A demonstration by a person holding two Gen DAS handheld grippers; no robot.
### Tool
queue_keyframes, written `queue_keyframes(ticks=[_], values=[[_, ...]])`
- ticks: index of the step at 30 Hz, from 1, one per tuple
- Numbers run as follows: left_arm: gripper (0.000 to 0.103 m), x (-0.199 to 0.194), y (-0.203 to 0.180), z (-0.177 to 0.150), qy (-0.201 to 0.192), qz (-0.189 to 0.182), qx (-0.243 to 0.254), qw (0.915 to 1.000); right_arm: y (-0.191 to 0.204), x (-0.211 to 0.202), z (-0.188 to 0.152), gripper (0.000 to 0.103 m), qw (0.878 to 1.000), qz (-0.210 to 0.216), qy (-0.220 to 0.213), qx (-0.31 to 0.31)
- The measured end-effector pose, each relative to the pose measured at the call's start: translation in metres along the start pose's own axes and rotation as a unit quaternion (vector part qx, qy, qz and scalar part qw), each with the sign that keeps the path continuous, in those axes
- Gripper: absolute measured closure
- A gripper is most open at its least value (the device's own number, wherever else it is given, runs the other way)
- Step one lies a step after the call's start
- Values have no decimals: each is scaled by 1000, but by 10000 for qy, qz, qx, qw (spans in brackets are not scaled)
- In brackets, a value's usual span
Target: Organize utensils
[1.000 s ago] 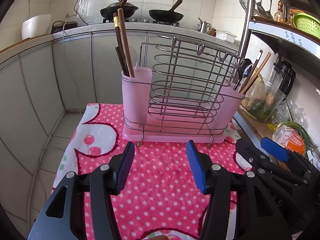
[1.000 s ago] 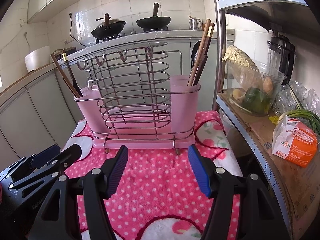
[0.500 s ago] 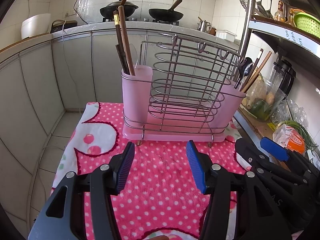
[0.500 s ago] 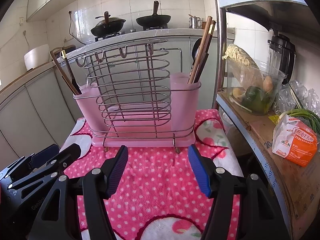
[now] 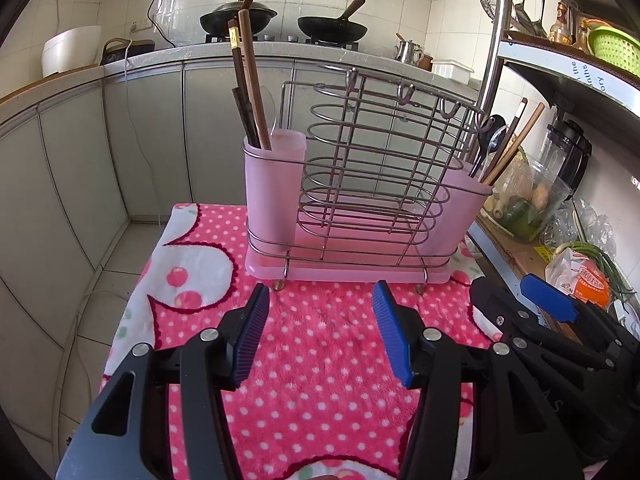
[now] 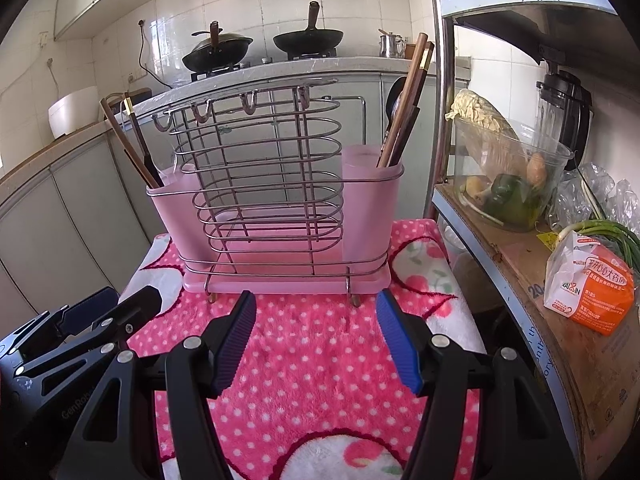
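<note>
Two claws hover over the pink dotted cloth [image 5: 320, 360], my left claw [image 5: 320, 336] and right claw [image 6: 316, 340] both spread wide, gripping nothing. Ahead on the cloth stands the pink utensil rack [image 6: 276, 200], chopsticks [image 5: 248, 84] upright in both end cups.

A pink dotted towel [image 5: 320, 380] covers the near surface. On the far worktop [image 5: 168, 56] two black woks [image 6: 218, 50] sit side by side on a stove, a steel kettle [image 6: 390, 45] to their right and a white pot [image 5: 72, 50] at the left end. On the wooden shelf [image 6: 560, 320] at right stands a clear tub [image 6: 508, 176] of vegetables with a cabbage [image 6: 480, 112] leaning in it, a blender [image 6: 566, 108] behind it, and an orange-and-white packet [image 6: 592, 292] with spring onions [image 6: 612, 236] just behind. A green basket [image 5: 612, 46] sits on the upper shelf.
</note>
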State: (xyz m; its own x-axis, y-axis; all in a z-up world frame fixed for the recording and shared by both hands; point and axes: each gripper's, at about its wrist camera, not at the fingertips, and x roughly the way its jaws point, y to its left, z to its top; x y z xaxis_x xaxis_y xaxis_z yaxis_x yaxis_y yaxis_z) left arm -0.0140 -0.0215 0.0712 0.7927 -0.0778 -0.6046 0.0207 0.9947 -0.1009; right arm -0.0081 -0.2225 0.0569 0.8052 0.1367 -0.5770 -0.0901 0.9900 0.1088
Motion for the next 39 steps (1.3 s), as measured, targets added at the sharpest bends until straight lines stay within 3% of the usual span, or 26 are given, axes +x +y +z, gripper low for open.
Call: queue_keyframes(ticks=[39], values=[[49, 12, 7, -3, 154, -7, -42, 9999, -1, 8, 0, 41, 9999, -16, 129, -93]])
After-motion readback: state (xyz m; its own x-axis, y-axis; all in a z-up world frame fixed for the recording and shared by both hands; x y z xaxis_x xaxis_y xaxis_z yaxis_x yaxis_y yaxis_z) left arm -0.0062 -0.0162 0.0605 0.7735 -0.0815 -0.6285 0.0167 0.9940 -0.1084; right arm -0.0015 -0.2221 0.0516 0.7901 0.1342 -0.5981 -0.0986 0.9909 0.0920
